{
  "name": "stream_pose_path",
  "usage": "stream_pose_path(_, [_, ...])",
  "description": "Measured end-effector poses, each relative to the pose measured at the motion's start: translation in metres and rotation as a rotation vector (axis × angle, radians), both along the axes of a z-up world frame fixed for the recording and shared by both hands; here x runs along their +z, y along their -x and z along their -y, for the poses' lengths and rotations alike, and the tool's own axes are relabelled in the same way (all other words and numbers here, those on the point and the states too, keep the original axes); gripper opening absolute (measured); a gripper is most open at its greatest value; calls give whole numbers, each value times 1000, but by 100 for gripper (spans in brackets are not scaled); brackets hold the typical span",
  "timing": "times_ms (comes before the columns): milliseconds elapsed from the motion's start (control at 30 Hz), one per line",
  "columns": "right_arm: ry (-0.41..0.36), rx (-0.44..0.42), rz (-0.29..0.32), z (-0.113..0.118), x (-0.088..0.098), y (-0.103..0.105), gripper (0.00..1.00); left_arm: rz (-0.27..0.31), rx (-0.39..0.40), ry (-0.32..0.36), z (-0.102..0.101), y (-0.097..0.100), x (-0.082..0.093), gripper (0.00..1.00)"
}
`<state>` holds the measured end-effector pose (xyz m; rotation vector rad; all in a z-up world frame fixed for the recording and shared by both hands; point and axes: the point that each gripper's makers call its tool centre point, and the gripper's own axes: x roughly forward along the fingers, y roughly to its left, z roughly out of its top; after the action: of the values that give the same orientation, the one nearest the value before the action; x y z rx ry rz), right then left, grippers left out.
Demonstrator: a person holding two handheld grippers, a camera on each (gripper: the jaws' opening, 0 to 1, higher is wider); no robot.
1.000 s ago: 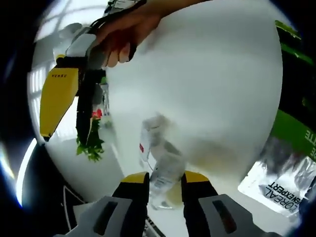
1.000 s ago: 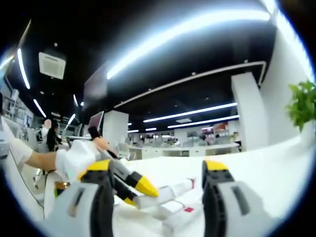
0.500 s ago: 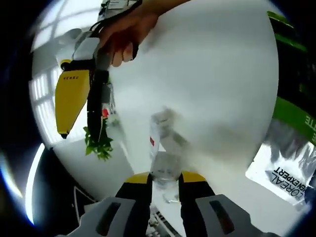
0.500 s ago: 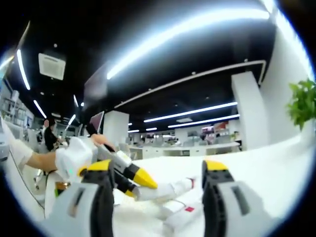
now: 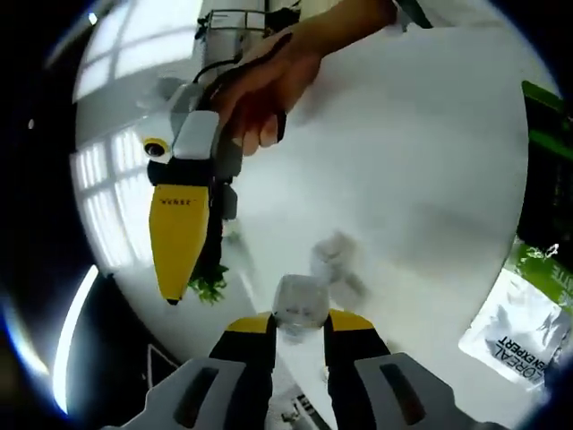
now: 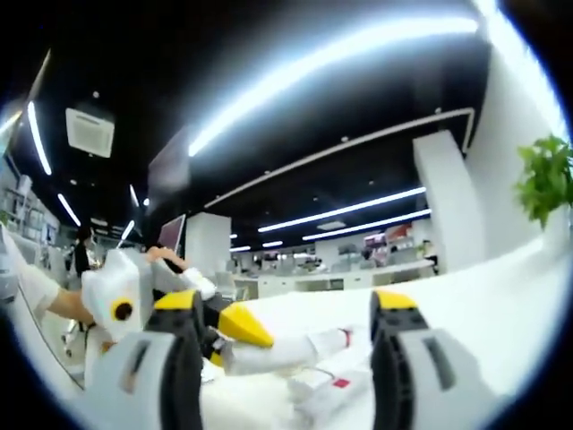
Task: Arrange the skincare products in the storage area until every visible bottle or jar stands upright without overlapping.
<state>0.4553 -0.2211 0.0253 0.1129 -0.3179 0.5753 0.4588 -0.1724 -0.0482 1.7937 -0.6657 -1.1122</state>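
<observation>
Now the left gripper (image 5: 298, 333) is clamping its jaws on a clear bottle (image 5: 298, 305), gripping it near one end, probably so the bottle can be swung upright onto the white counter (image 5: 421, 152). Just beyond the jaws, a second, blurred bottle (image 5: 337, 260) is lying on the counter, apparently awaiting its turn. Off to the right of the jaws, a silver sachet (image 5: 519, 336) is lying flat. The right gripper (image 5: 183, 233), held by a hand (image 5: 269, 76), is hanging up and to the left, well apart from the held bottle, seemingly keeping out of the way. In the right gripper view, its jaws are standing wide apart with nothing between them, and beyond them the left gripper is holding a white, cylindrical bottle (image 6: 286, 351) nearly level above the counter, with a boxy item (image 6: 318, 387) lying beneath it.
</observation>
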Motion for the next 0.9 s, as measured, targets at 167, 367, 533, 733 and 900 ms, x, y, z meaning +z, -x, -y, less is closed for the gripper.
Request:
stream_pose_path(167, [-17, -1, 2, 3, 1, -1, 79, -14, -19, -3, 6, 9, -5, 21])
stream_pose_path(367, [-58, 14, -1, 6, 2, -1, 80, -23, -49, -13, 16, 22, -10, 21])
stream_pose_path(533, [-104, 8, 26, 13, 10, 1, 79, 2, -58, -68, 34, 24, -7, 21])
stream_pose_path(733, [-147, -68, 113, 41, 24, 10, 82, -10, -53, -95, 54, 19, -9, 20])
stream_pose_path(900, [-116, -90, 45, 56, 16, 3, 86, -10, -31, -135, 62, 9, -22, 20])
